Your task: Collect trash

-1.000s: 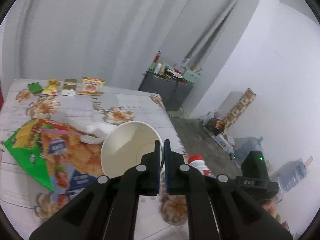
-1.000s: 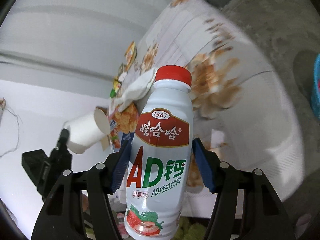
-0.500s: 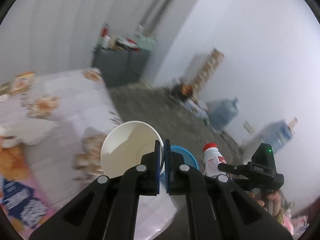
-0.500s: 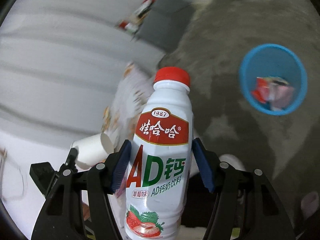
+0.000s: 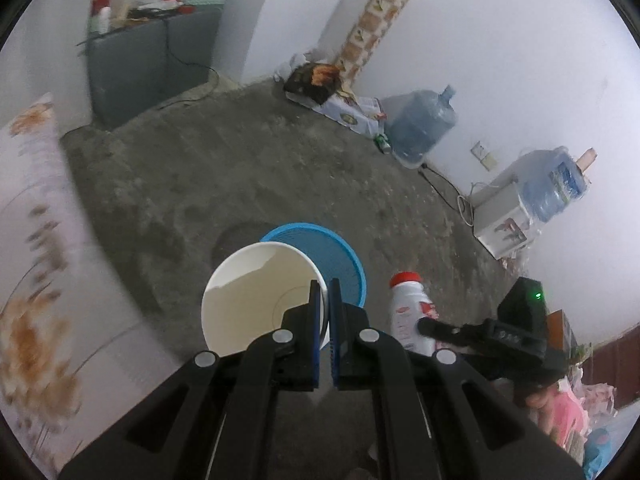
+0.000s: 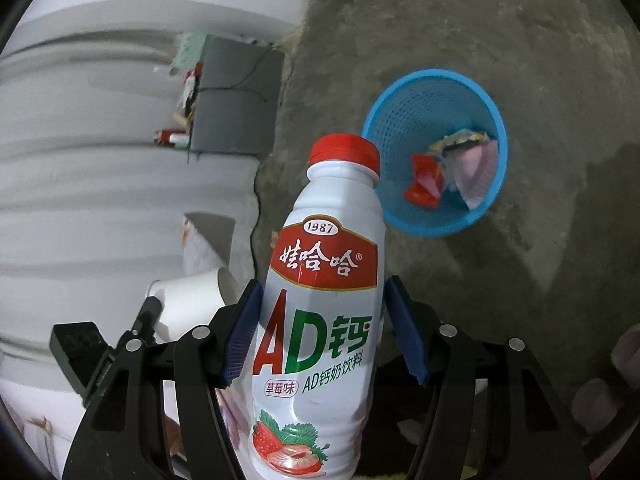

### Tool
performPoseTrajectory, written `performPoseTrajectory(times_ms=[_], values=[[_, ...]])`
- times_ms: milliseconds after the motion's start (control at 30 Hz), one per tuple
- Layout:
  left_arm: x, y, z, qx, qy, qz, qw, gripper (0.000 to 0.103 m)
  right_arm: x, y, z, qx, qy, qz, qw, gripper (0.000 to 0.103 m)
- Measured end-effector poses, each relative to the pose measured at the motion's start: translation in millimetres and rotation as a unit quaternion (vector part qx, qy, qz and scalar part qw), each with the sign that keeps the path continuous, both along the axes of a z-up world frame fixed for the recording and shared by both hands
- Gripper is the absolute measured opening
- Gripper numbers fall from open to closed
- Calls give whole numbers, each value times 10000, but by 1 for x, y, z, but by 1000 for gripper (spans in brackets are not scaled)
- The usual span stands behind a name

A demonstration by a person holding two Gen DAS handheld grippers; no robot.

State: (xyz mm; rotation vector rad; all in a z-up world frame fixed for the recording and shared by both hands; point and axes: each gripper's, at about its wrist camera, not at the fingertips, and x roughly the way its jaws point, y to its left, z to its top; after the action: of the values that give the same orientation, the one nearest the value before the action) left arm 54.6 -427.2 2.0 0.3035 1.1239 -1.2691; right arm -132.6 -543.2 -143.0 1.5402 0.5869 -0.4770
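While both hands hang over the concrete floor [image 5: 280,160], each gripper has its own bit of trash. The right gripper [image 6: 324,332] is clamped on a white plastic bottle [image 6: 324,280] with a red cap, a red label band with white characters, big red and green "AD" lettering and strawberries printed near the bottom; its blue pads [image 6: 242,332] press on both sides of the body, and the cap points up and away toward the blue mesh bin [image 6: 400,120]. The left gripper [image 5: 325,320] is pinched nearly closed on the rim of a white paper cup [image 5: 248,300], one finger inside and one outside, and the cup's mouth faces the camera, looks empty. In the left wrist view the cup covers the near side of the bin, which sits on the floor just beyond it. The bin already has crumpled wrappers [image 6: 452,172] inside, red and pinkish, can't make out what they are. The bottle's base is cut off at the frame edge, and the flowered cloth [image 5: 36,280] on the left is blurred.
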Motion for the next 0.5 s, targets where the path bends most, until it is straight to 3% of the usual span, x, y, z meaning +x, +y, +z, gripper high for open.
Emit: performPoseTrajectory(times_ms=[67, 133, 167, 233, 333, 500], values=[[-5, -24, -6, -25, -20, -153, 9999, 5, 0, -22, -15, 135, -2, -263, 9996, 63], [-9, -47, -15, -18, 47, -331, 9994, 35, 1, -41, -29, 143, 35, -460, 9988, 73], [-9, -53, -19, -8, 30, -300, 9995, 41, 1, -50, -41, 187, 279, -580, 9978, 73], [-8, -55, -24, -16, 0, -152, 9999, 46, -1, -57, -55, 285, 589, -748, 9950, 74], [-6, -36, -29, -37, 180, -109, 9998, 55, -1, -46, -66, 381, 577, -745, 9948, 73], [7, 12, -21, -46, 387, 180, 9991, 62, -5, -17, -69, 295, 806, -471, 9952, 73]])
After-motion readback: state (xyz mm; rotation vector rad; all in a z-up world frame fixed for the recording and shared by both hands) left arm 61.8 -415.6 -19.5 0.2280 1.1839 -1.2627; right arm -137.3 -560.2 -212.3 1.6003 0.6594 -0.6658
